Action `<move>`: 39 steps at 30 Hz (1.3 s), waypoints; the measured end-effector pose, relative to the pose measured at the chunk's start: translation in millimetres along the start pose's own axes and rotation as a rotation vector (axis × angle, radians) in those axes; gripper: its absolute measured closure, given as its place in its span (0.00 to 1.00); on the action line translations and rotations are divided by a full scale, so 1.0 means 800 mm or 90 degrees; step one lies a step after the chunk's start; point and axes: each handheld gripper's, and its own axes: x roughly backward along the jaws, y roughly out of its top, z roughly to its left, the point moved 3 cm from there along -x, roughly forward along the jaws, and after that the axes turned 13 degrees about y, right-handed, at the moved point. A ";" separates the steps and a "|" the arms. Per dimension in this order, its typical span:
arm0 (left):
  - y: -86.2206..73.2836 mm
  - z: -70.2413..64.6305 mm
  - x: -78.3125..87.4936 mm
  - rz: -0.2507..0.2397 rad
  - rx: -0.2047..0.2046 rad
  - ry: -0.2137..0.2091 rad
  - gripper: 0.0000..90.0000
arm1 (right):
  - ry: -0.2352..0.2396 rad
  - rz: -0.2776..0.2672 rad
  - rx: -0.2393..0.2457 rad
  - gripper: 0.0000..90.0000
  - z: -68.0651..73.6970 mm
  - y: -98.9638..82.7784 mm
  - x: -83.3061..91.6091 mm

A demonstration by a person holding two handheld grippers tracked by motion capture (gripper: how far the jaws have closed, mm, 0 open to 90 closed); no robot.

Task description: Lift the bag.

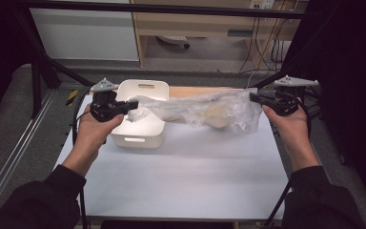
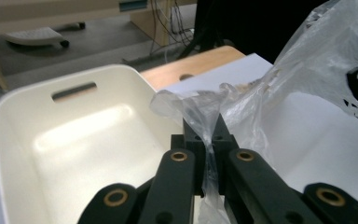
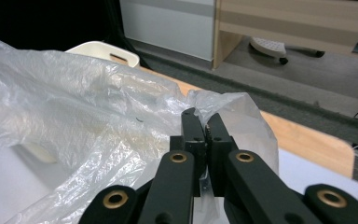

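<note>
High view: both hands are holding a thin clear crinkly plastic bag (image 1: pixel 205 110) stretched in the air between them, above the white table top (image 1: pixel 186 176) and partly over the off-white rectangular plastic tub with slot handles (image 1: pixel 140 136). Left gripper (image 1: pixel 132 105) is pinching the bag's left end, right gripper (image 1: pixel 253 98) is pinching the right end. Bag is sagging a bit in the middle and isn't touching the table as far as I can tell.

Left gripper view: jaws are clamped together w/ a twisted strip of film (image 2: pixel 209 140) caught between the pads, tub (image 2: pixel 74 140) sitting just below and to the side. Right gripper view: same thing, jaws are closed on a fold of the bag's edge (image 3: pixel 205 135), rest of the bag (image 3: pixel 74 116) billowing out to the side, tub rim (image 3: pixel 105 51) peeking behind it.

Handling, my read: v. light, totally limp, no stiffness, so it's going wherever the two grips take it. Film is slick and thin, so prob. slipping out if only a single layer is caught; bunched or twisted corners, like what's pinched now, are giving the best hold. Tearing is a risk if the hands are pulling apart too hard. Something pale and yellowish seems to be showing through mid-bag; can't tell if it's contents or the wood strip (image 1: pixel 195 90) at the table's far edge seen through it.
</note>
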 end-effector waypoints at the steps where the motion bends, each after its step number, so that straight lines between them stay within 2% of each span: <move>1: -0.007 -0.002 0.002 0.003 0.000 -0.005 1.00 | 0.002 0.001 -0.001 1.00 0.002 -0.006 0.001; 5: -0.033 -0.012 0.011 0.004 0.010 -0.033 1.00 | 0.001 0.010 0.001 1.00 0.013 -0.028 0.006; 8: -0.053 -0.021 0.017 0.006 0.004 -0.046 1.00 | 0.005 0.020 -0.004 1.00 0.019 -0.046 0.011; 15: -0.105 -0.038 0.023 0.035 0.002 -0.077 1.00 | 0.020 0.028 -0.024 1.00 0.031 -0.092 0.018; 23: -0.157 -0.051 0.024 0.065 0.009 -0.107 1.00 | 0.026 0.048 -0.024 1.00 0.049 -0.135 0.026; 25: -0.166 -0.053 0.023 0.069 0.014 -0.110 1.00 | 0.024 0.054 -0.024 1.00 0.053 -0.144 0.026; 28: -0.182 -0.058 0.022 0.080 0.003 -0.109 1.00 | 0.023 0.073 -0.023 1.00 0.057 -0.160 0.026; 31: -0.198 -0.062 0.020 0.087 0.008 -0.117 1.00 | 0.024 0.089 -0.027 1.00 0.062 -0.175 0.027; 35: -0.218 -0.065 0.018 0.096 0.017 -0.123 1.00 | 0.027 0.109 -0.040 1.00 0.066 -0.196 0.026; 39: -0.231 -0.068 0.018 0.106 0.013 -0.124 0.99 | 0.022 0.122 -0.052 1.00 0.071 -0.216 0.022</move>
